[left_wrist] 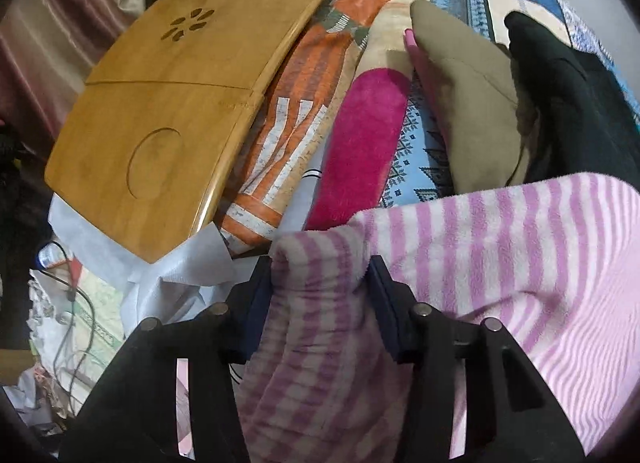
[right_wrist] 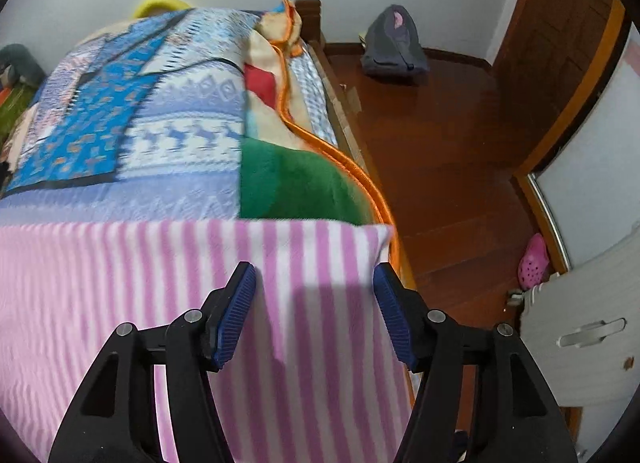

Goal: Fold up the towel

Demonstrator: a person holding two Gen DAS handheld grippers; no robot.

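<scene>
The bed [right_wrist: 340, 119] has a wooden side rail and is covered by a patchwork blanket [right_wrist: 168, 131] in blue, white, green and red panels, edged with orange piping. A pink-and-white striped towel [right_wrist: 180, 283] lies spread across the blanket's near end, reaching almost to the piped edge. In the left wrist view, a bamboo lap tray [left_wrist: 168, 103] with flower-shaped cutouts and a round recess rests tilted on the bedding, beside a tan cushion [left_wrist: 468, 103] and a black garment [left_wrist: 576, 103]. Beside the bed, the reddish wooden floor [right_wrist: 440, 151] carries a grey backpack [right_wrist: 394, 47] and a pink clog [right_wrist: 532, 261].

The towel [right_wrist: 120, 303] lies on the blanket [right_wrist: 160, 135], wooden tray [left_wrist: 160, 123] left.
</scene>
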